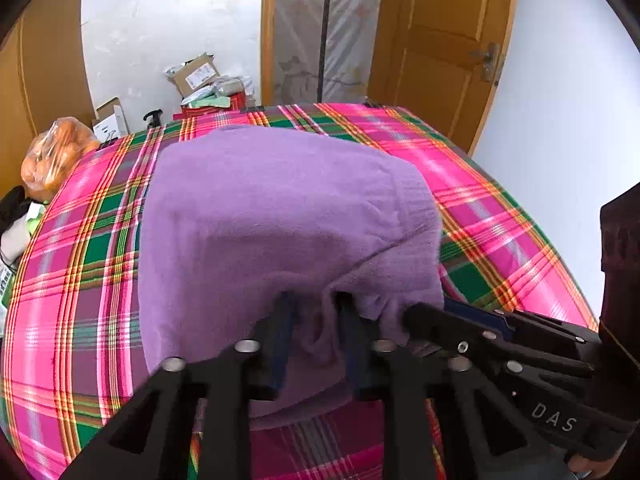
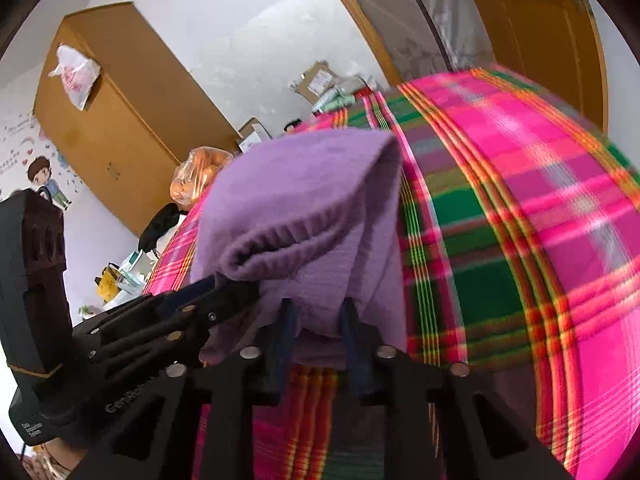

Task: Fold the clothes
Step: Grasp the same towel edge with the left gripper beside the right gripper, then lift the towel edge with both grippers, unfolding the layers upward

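Both grippers pinching near edge of purple sweater (image 1: 280, 216), lifting it off plaid-covered counter (image 1: 80, 280); fold apparently underway. Left gripper (image 1: 316, 320) jaws narrow, holding knit; right gripper (image 2: 318, 320) doing same just beside. Next: carrying edge forward, laying flat. Far hem, sleeves hidden; right view blurring.

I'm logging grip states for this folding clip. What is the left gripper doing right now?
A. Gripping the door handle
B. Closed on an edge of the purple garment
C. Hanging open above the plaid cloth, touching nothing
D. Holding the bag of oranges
B: in the left wrist view the left gripper has its fingers pinching a bunched edge of the purple garment, with the right gripper clamped on the same edge beside it.
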{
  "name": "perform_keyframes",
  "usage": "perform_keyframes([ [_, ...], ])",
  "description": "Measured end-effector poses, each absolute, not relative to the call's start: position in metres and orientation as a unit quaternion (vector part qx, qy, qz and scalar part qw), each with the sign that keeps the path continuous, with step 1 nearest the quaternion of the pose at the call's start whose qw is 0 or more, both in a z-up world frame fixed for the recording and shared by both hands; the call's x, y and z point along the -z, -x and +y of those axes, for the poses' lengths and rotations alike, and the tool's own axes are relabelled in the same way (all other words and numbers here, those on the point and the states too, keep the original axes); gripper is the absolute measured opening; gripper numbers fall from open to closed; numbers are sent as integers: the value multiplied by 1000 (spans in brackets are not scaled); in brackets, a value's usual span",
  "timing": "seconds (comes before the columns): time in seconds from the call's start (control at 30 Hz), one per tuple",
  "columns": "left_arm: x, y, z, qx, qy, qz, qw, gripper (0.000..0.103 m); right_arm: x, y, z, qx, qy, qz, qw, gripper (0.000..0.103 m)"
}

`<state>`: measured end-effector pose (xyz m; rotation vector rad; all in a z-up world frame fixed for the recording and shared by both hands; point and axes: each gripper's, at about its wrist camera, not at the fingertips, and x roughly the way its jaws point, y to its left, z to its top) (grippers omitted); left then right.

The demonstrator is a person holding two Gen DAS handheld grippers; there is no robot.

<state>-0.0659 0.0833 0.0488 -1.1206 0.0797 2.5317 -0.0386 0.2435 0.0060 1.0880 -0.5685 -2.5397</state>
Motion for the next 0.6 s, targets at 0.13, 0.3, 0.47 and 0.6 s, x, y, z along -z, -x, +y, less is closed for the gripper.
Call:
perform_keyframes([
  [0.13, -63, 63, 62, -907, 381, -6, 183, 4, -26, 29, 233, 905, -348, -179, 165, 6],
  [0.3, -83, 57, 26, -925, 347, -43, 148, 2, -53, 20, 224, 916, -315, -173, 177, 5],
  [0.47, -94, 52, -12, -932, 332, -80, 124, 2, -79, 10, 208, 920, -285, -170, 208, 5],
  [0.6, -91, 41, -23, -926, 334, -97, 147, 2, -93, 8, 190, 920, -272, -161, 233, 5],
])
